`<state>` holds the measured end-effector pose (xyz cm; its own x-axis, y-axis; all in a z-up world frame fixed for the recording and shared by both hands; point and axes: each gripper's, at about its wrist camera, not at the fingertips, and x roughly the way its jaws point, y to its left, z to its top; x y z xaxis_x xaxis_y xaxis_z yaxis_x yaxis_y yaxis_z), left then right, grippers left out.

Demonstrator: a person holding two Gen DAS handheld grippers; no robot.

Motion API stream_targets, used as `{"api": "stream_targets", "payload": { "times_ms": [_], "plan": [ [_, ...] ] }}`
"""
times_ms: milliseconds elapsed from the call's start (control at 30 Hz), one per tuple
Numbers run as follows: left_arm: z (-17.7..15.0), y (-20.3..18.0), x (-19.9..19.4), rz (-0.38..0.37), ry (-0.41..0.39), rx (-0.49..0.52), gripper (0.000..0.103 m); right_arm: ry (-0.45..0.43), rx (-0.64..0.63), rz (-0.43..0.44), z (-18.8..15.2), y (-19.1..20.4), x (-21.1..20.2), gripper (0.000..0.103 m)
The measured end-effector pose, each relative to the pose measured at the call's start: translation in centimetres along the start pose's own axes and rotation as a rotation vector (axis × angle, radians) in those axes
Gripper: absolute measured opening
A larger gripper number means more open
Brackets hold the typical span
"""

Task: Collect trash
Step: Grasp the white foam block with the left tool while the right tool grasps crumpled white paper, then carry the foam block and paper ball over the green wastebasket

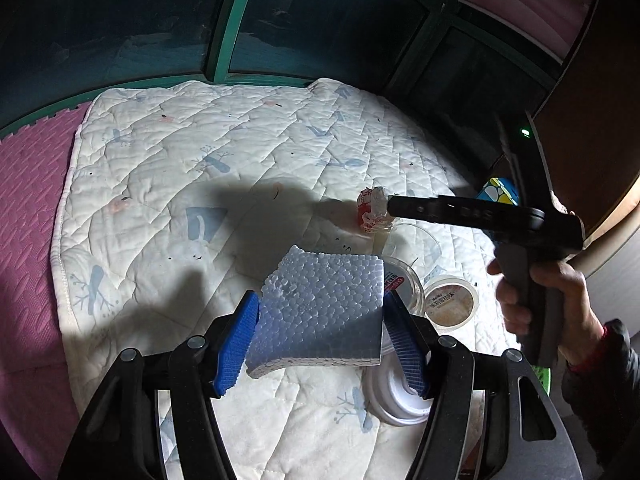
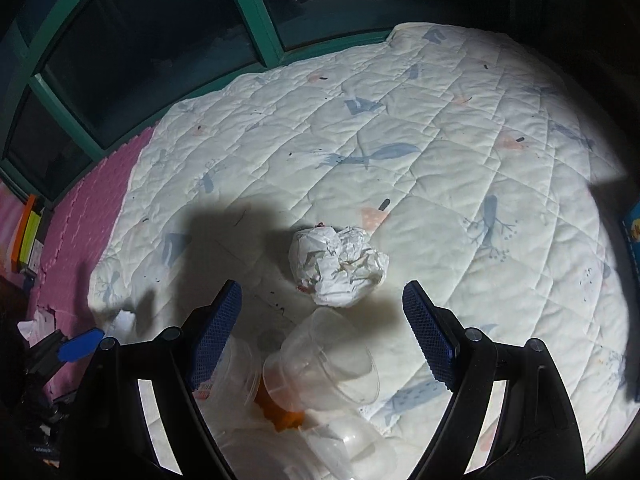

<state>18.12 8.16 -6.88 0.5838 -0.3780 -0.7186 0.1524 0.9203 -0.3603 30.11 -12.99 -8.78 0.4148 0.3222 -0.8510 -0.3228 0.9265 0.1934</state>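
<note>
My left gripper [image 1: 320, 344] holds a white styrofoam block [image 1: 320, 312]; both blue pads [image 1: 236, 344] press its side faces, and the block sits lifted above the quilted mat [image 1: 200, 152]. Block surface is beaded, one corner broken and ragged.

My right gripper [image 2: 322, 336] stands wide, nothing between the blue pads [image 2: 430, 340]. It points down at the mat. Just beyond its fingertips lies a crumpled paper ball [image 2: 338, 266], white with some red print, resting on the mat and apart from both pads.

In the left wrist view the right gripper [image 1: 390, 206] comes in from the right, tips next to the same paper ball [image 1: 372, 214]; whether they touch it I cannot tell. My right hand [image 1: 548, 300] grips the handle, dark sleeve at the wrist.

Other trash on the mat, near me: a clear plastic cup [image 2: 332, 364] lying on its side, orange residue in its base; more clear containers [image 2: 236, 372] beside it; a small lidded tub [image 1: 452, 300] with a printed label; a white round lid [image 1: 394, 400] below the left gripper's right finger.

The mat lies on pink foam floor tiles [image 1: 28, 216], a green-framed window [image 2: 248, 12] behind.
</note>
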Motion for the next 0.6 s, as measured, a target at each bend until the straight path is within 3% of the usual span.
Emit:
{"api": "stream_targets", "payload": {
  "times_ms": [267, 600],
  "plan": [
    [-0.2, 0.2, 0.2, -0.009, 0.01, -0.008, 0.062, 0.078, 0.022, -0.035, 1.8, -0.6, 3.2, 0.082],
    [-0.3, 0.0, 0.3, -0.022, 0.009, -0.009, 0.062, 0.098, 0.076, -0.041, 1.9, -1.5, 4.1, 0.058]
  ]
}}
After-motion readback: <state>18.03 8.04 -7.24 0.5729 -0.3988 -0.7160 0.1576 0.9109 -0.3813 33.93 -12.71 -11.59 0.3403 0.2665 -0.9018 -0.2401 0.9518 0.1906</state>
